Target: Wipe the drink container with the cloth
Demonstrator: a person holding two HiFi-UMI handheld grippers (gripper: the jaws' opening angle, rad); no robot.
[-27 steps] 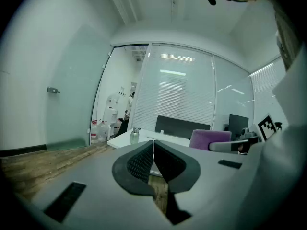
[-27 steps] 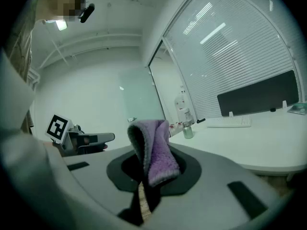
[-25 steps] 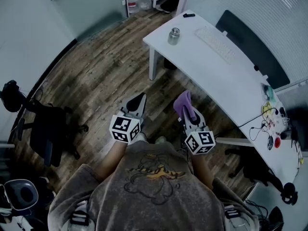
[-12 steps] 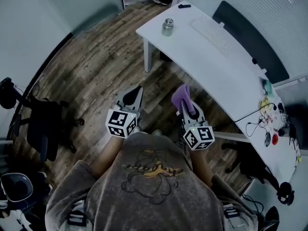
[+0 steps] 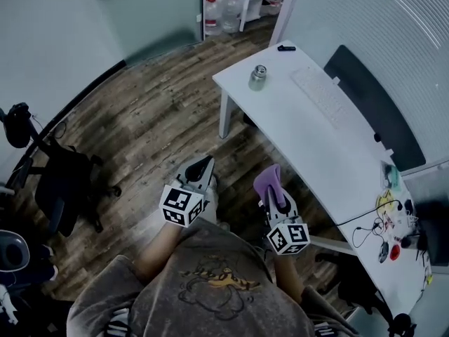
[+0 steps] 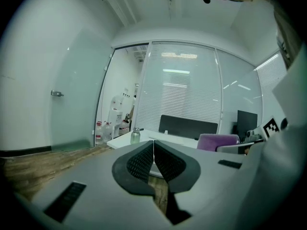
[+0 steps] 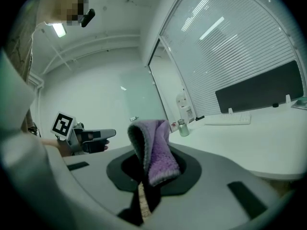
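A small metal drink container stands near the far corner of the white desk; it shows small as a metal bottle in the left gripper view and again as the bottle in the right gripper view. My right gripper is shut on a folded purple cloth, which sticks up between the jaws as purple cloth. My left gripper is shut with nothing in it, its pads pressed together. Both grippers hang over the wooden floor, well short of the desk.
A white keyboard and a dark monitor sit on the desk, with cables and small items at its near end. Black office chairs stand on the left. Water bottles stand by the glass wall.
The view has shifted, so the desk and container sit a little lower and more to the right. Both grippers keep their pose, and the cloth stays held.
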